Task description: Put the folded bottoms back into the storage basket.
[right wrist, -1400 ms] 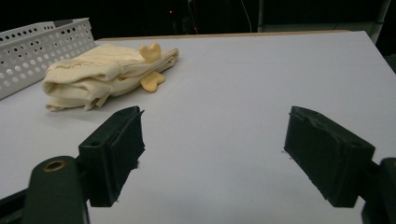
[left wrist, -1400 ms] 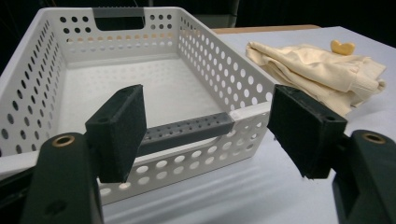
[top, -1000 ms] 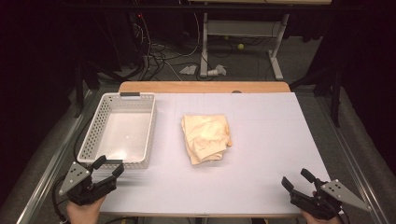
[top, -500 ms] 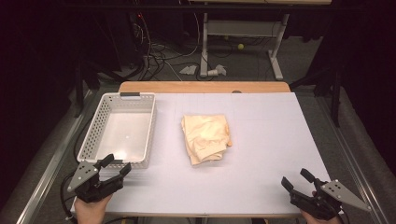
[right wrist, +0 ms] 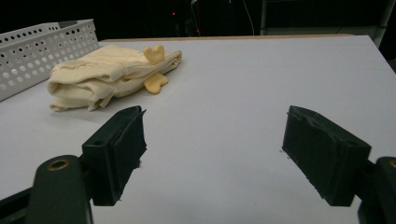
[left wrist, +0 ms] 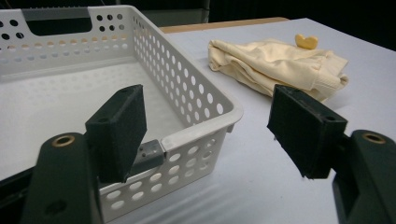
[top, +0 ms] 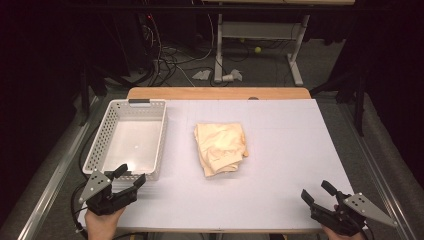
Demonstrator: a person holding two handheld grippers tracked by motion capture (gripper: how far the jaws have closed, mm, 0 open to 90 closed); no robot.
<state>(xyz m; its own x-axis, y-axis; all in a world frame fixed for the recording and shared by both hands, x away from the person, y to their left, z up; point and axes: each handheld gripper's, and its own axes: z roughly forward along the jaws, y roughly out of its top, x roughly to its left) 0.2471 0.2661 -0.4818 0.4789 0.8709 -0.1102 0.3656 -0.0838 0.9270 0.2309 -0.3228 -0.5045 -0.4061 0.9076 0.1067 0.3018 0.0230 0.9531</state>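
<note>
A folded cream cloth (top: 220,147) lies in the middle of the white table top (top: 290,150), with small yellow tabs (right wrist: 156,83) sticking out of its right side. To its left stands a white perforated basket (top: 98,145) with nothing in it. My left gripper (top: 131,173) is open just in front of the basket's near right corner (left wrist: 224,112); the cloth (left wrist: 275,63) lies beyond it to the right. My right gripper (top: 315,190) is open at the table's near right corner, with only bare table between its pads (right wrist: 116,149). It faces the cloth (right wrist: 102,77) and the basket (right wrist: 42,46).
A wooden strip (top: 220,93) runs along the table's far edge. Beyond it the dark floor holds cables (top: 175,62) and the legs of a stand (top: 220,45). Metal rails (top: 50,185) flank the table on both sides.
My left gripper has edged a little to the right, toward the basket's near right corner. The right gripper, the cloth and the basket have not moved.
</note>
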